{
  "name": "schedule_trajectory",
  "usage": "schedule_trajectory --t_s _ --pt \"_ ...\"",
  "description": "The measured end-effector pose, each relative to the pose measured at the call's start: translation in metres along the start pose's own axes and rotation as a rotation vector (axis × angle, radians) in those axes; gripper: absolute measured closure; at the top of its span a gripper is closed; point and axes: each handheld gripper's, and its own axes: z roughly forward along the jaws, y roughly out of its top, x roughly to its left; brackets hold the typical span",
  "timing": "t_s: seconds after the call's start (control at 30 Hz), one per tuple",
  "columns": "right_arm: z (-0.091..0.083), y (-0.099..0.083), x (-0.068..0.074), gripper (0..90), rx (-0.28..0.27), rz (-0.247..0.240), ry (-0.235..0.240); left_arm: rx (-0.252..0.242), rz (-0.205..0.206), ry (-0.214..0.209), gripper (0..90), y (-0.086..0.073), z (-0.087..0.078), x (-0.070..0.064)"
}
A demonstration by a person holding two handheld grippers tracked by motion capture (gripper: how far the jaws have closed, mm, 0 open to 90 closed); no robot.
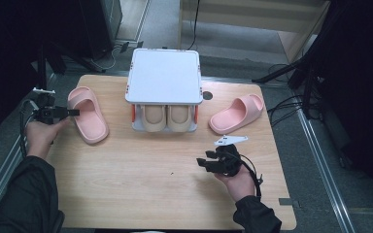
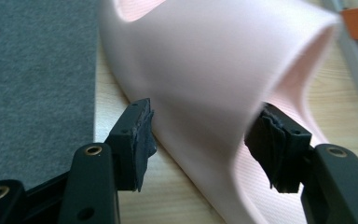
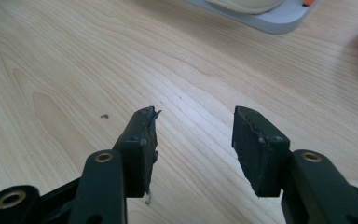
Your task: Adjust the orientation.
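A pink slipper [image 1: 88, 115] lies at the table's left, its toe pointing toward the person. My left gripper [image 1: 75, 112] reaches in from the left at its strap. In the left gripper view the jaws stand open around the slipper's [image 2: 214, 70] strap wall; the left pad [image 2: 140, 135] touches its outer side and the right pad [image 2: 275, 144] sits at the strap's opening. A second pink slipper [image 1: 237, 113] lies to the right of the rack. My right gripper [image 1: 204, 162] hovers open over bare wood [image 3: 74, 70] at the front right, with nothing between the jaws of the right gripper [image 3: 196, 133].
A small two-level shoe rack [image 1: 164, 77] with a white top stands at the table's middle back. Two beige slippers [image 1: 154, 118] sit side by side on its lower shelf. A corner of the rack's base [image 3: 270, 18] is ahead of the right gripper. Grey floor [image 2: 28, 70] lies past the table's left edge.
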Motion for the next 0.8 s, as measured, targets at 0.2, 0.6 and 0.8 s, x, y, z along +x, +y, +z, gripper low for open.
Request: schedule_trajectory --t_s 0.2,0.6,0.8 --pt "-0.005 -0.003 -0.003 50.2 -0.008 0.015 -0.016 -0.013 0.052 0.025 66.5 0.003 0.001 -0.006" --pt "-0.005 -0.003 -0.004 50.2 -0.016 0.023 -0.015 -0.031 0.076 0.015 84.4 0.002 -0.013 -0.003" --pt "-0.005 0.000 -0.005 50.2 -0.024 0.024 -0.015 -0.025 0.096 -0.008 84.4 -0.003 -0.027 -0.011"
